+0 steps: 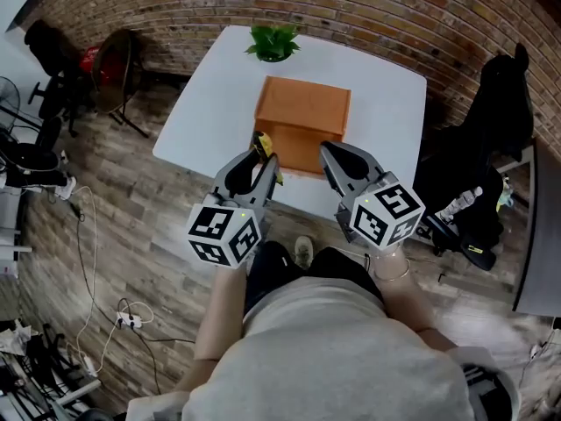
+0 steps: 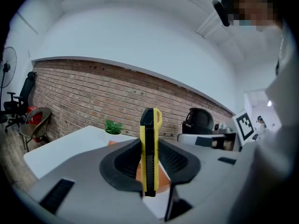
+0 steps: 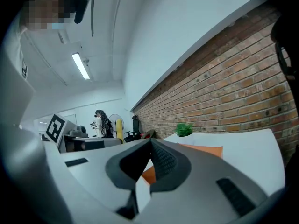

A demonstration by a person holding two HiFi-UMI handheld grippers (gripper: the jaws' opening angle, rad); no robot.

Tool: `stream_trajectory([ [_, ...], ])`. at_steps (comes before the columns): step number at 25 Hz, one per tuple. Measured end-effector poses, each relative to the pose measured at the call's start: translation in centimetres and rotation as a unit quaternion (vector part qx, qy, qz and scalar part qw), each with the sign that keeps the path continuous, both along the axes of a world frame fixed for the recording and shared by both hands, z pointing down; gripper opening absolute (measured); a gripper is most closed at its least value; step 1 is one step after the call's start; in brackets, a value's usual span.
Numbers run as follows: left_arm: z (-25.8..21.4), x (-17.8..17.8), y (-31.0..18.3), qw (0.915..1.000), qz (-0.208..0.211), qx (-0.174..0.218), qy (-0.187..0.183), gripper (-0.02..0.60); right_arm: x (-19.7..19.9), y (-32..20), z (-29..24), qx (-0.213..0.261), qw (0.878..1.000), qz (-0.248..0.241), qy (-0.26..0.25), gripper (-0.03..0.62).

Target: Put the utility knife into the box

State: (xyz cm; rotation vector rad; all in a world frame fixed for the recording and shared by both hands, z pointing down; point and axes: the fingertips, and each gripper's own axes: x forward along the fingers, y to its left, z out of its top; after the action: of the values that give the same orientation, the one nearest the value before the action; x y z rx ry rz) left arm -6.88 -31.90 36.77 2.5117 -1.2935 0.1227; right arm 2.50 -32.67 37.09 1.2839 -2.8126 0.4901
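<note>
The utility knife (image 2: pixel 149 148), yellow with a black slider, stands upright between the pads of my left gripper (image 2: pixel 150 146), which is shut on it. In the head view its yellow end (image 1: pixel 261 144) pokes out of the left gripper (image 1: pixel 263 163), just off the table's near edge. The orange box (image 1: pixel 302 112) sits mid-table, a short way ahead of both grippers. My right gripper (image 1: pixel 330 154) hovers by the box's near right corner; in its own view the right gripper (image 3: pixel 150 143) has its tips together and nothing between them. The box (image 3: pixel 205 150) shows beyond them.
A small green plant (image 1: pixel 273 42) stands at the far edge of the white table (image 1: pixel 386 112), behind the box. A brick wall runs behind the table. Chairs and a fan stand at the left, a dark chair (image 1: pixel 491 147) at the right.
</note>
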Motion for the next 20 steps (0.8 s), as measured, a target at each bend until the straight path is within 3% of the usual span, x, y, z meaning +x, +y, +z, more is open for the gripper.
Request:
stream_trajectory([
  [7,0.8,0.5,-1.4,0.9998,0.006,-0.019,0.0,0.113,1.2,-0.1,0.8,-0.01,1.0,0.014,0.001,-0.002],
  [20,1.3,1.9,-4.9,0.9981,0.053,-0.03,-0.006,0.113,4.1,-1.3,1.6,-0.019,0.996,0.089,-0.007,-0.002],
])
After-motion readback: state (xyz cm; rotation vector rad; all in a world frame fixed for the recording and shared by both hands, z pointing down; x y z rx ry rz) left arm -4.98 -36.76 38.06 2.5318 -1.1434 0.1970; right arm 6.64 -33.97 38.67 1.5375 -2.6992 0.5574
